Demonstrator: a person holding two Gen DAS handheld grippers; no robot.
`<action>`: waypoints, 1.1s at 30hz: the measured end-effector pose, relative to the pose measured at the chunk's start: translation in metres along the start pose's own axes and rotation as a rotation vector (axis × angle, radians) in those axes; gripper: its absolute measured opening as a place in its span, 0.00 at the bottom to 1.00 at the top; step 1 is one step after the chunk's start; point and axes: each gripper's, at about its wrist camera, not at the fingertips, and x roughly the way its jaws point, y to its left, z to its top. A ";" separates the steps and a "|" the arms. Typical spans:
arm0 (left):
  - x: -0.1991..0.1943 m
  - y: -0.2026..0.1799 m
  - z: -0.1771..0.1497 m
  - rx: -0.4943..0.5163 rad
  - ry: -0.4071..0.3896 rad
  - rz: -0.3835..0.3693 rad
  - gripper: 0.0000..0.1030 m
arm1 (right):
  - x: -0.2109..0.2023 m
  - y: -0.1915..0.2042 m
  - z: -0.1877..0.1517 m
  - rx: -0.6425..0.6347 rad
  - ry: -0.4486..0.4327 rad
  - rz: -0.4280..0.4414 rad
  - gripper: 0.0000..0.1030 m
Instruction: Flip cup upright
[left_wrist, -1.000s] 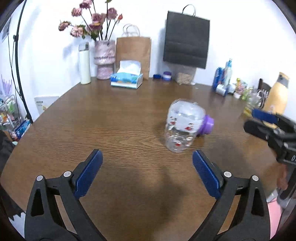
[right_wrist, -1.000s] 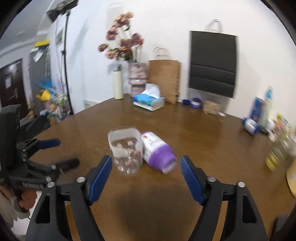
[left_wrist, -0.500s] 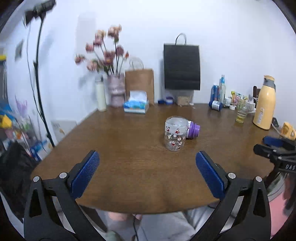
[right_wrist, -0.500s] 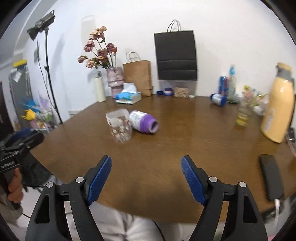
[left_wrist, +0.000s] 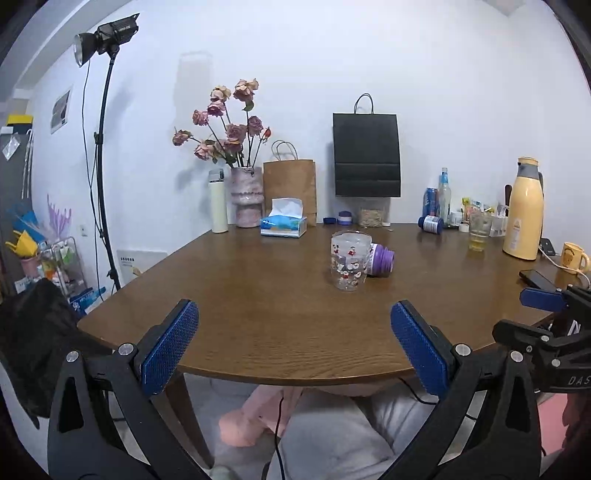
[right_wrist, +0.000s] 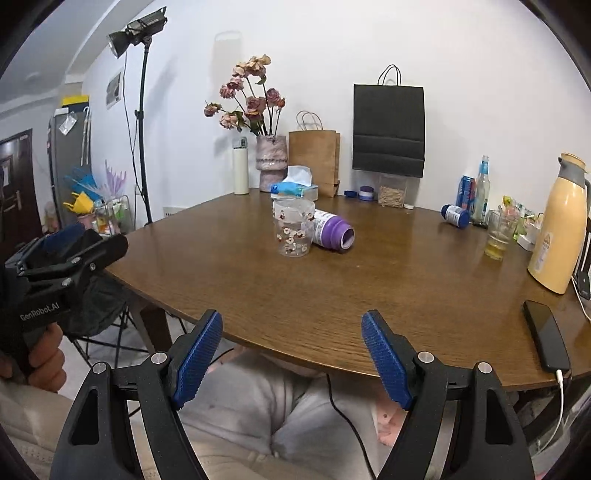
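Note:
A clear glass cup with cartoon prints stands upright, mouth up, on the wooden table near its middle. A white and purple bottle lies on its side right behind it, touching or nearly touching. My left gripper is open and empty, held back at the table's near edge. My right gripper is open and empty, also back off the near edge. Each gripper shows in the other's view, the right one and the left one.
A yellow thermos, a glass of yellow drink, a phone with cable, a mug, bottles and cans stand at the right. A flower vase, tissue box and paper bags stand at the back. A light stand rises left.
Both grippers have pulled back and away from the cup, from over the table to beyond its near edge. The cup and bottle have stayed in place.

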 end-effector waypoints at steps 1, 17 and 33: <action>-0.001 0.000 0.000 0.002 -0.003 0.003 1.00 | -0.001 -0.001 0.000 0.006 -0.005 -0.005 0.80; -0.012 -0.004 0.002 0.016 -0.051 0.003 1.00 | -0.003 -0.004 0.001 0.019 -0.024 -0.009 0.80; -0.018 -0.006 0.004 0.029 -0.090 0.002 1.00 | -0.005 -0.001 0.000 0.021 -0.032 -0.009 0.80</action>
